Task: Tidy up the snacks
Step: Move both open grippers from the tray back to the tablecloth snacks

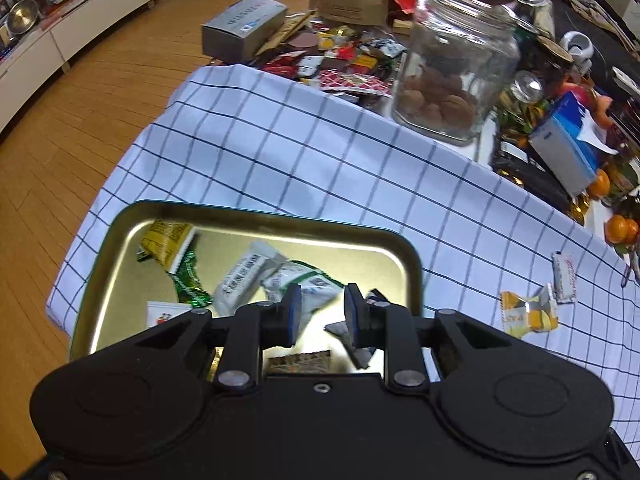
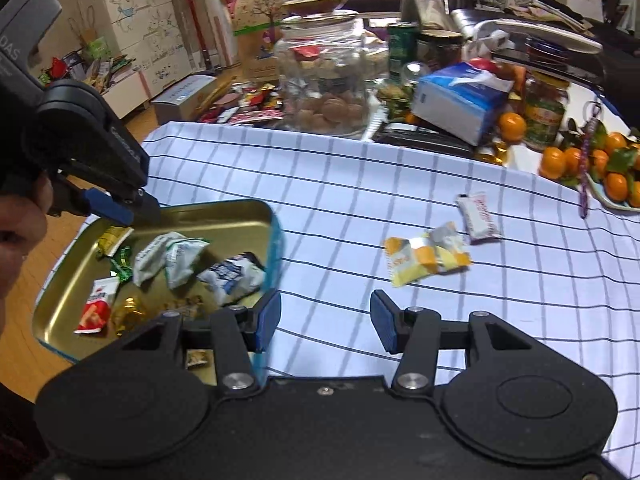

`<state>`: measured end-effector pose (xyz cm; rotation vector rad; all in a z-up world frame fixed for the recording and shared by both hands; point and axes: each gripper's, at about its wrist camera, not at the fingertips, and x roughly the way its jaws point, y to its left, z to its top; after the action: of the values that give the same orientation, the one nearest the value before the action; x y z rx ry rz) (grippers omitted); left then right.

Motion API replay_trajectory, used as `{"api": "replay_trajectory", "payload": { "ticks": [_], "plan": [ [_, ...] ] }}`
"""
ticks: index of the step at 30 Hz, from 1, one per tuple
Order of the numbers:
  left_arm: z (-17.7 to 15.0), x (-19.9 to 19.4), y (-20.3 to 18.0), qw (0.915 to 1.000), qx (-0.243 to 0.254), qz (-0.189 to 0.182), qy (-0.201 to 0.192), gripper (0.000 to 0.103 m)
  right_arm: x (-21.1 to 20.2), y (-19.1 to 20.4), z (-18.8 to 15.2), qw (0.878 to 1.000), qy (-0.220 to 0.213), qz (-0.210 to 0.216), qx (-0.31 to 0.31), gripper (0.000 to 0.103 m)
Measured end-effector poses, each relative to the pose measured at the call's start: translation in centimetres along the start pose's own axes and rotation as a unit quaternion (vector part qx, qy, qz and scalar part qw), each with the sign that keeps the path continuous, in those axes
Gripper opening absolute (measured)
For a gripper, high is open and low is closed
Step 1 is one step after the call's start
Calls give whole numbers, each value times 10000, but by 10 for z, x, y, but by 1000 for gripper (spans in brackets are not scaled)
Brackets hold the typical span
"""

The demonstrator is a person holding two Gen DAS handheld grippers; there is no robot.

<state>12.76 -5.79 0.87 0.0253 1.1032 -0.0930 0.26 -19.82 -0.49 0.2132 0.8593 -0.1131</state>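
Note:
A gold tin tray (image 1: 412,264) (image 2: 224,210) sits on the left of the checked cloth and holds several wrapped snacks, among them a white packet (image 1: 240,276) (image 2: 176,254) and a dark blue-and-white one (image 2: 236,276). My left gripper (image 1: 320,312) hovers over the tray, open and empty; it shows from the side in the right wrist view (image 2: 120,208). My right gripper (image 2: 325,326) is open and empty just right of the tray. A yellow-and-white snack (image 2: 424,258) (image 1: 528,314) and a white-and-red snack (image 2: 480,216) (image 1: 564,276) lie on the cloth ahead of it.
A glass jar of cookies (image 1: 452,76) (image 2: 324,80) stands at the far cloth edge. A tissue box (image 2: 460,100) (image 1: 568,148), tangerines (image 2: 580,160), a green-label jar (image 2: 546,114) and a heap of loose wrappers (image 1: 344,60) crowd the back. The table's left edge drops to wooden floor (image 1: 80,120).

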Motion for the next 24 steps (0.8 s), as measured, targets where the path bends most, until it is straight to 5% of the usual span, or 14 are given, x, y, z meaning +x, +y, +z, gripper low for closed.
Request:
{"api": "replay_trajectory", "payload": {
  "ticks": [24],
  "plan": [
    [-36,17,-116,9910,1206,-332,469,33,-22,-124,-12,9851,168,-970,1412,52]
  ]
}}
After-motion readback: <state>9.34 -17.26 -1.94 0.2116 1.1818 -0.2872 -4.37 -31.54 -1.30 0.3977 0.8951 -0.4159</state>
